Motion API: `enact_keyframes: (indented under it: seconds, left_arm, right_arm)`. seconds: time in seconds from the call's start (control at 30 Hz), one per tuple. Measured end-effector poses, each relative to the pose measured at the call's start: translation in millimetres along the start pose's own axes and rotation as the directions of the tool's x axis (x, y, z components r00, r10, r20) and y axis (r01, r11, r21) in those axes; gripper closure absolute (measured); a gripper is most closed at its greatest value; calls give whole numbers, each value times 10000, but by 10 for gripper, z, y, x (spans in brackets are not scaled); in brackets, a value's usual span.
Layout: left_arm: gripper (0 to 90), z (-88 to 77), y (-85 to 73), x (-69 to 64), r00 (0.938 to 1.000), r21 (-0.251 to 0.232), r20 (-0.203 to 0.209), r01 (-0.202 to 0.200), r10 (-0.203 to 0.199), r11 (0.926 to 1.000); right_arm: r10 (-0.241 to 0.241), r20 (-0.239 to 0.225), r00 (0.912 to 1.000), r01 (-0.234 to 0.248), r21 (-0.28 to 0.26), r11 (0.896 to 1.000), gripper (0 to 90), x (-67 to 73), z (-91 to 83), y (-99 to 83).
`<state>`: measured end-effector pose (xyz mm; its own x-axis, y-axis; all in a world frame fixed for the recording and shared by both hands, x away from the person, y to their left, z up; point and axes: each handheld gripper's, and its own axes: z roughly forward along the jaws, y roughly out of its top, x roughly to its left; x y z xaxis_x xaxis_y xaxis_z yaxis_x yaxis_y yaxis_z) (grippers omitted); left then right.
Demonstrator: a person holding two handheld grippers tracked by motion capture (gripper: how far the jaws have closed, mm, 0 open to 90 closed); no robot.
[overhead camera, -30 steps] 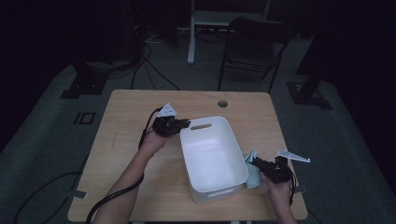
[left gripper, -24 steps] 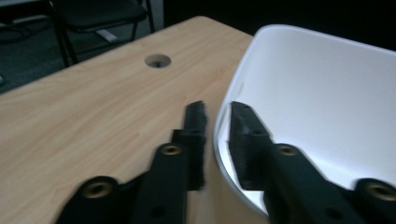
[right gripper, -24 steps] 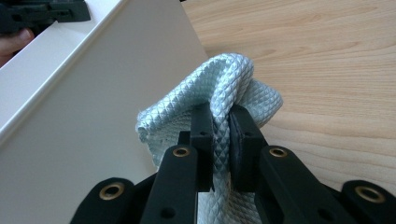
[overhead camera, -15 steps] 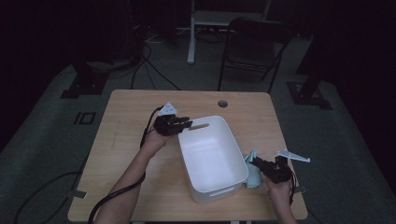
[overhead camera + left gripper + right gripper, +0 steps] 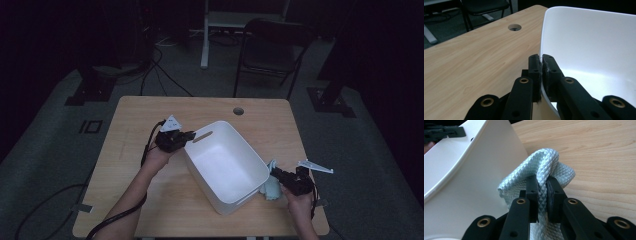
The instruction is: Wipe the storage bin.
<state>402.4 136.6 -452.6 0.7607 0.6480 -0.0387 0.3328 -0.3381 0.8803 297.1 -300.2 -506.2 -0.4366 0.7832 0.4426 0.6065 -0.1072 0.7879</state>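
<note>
Pinching the white bin's (image 5: 225, 167) rim at its 10 o'clock corner with the left gripper (image 5: 540, 65), jaws just closed on the thin wall, likely to steady it. Clamping a folded pale-blue cloth (image 5: 544, 167) in the right gripper (image 5: 542, 185) at the bin's 4 o'clock side on the wooden table (image 5: 150, 107), probably readying a wipe.

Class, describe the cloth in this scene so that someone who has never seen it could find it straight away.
Start at the wooden table and find the big white plastic bin lying at an angle on it. Just outside the bin's wall on the right, the right gripper is shut on a bunched pale blue cloth. Its quilted diamond weave and soft folds set it apart from the smooth, hard bin beside it.
</note>
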Motion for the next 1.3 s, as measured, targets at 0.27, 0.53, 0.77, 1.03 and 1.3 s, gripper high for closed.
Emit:
enact_keyframes:
  seconds: [0.27, 0.53, 0.77, 1.03, 1.3]
  left_arm:
    - [766, 85, 41, 72, 9976, 230, 551, 399, -411, 9989]
    - [870, 96, 59, 49, 9993, 171, 367, -126, 119, 9998]
    - [878, -49, -32, 17, 9997, 86, -237, 58, -56, 9999]
    - [862, -253, -141, 4, 9966, 69, -772, 291, -284, 9996]
    - [776, -185, -80, 94, 9983, -73, -334, 485, -487, 9988]
  right_arm:
    - [-41, 11, 10000, 41, 33, 10000, 819, 13, -1, -5]
    - [-7, 35, 10000, 7, 29, 10000, 819, -4, -12, -17]
    - [4, 32, 10000, -4, 37, 10000, 819, 3, -4, -14]
    - [-39, -17, 10000, 39, 35, 10000, 819, 23, 14, -9]
    - [-33, -44, 10000, 34, 113, 9999, 819, 32, 22, -17]
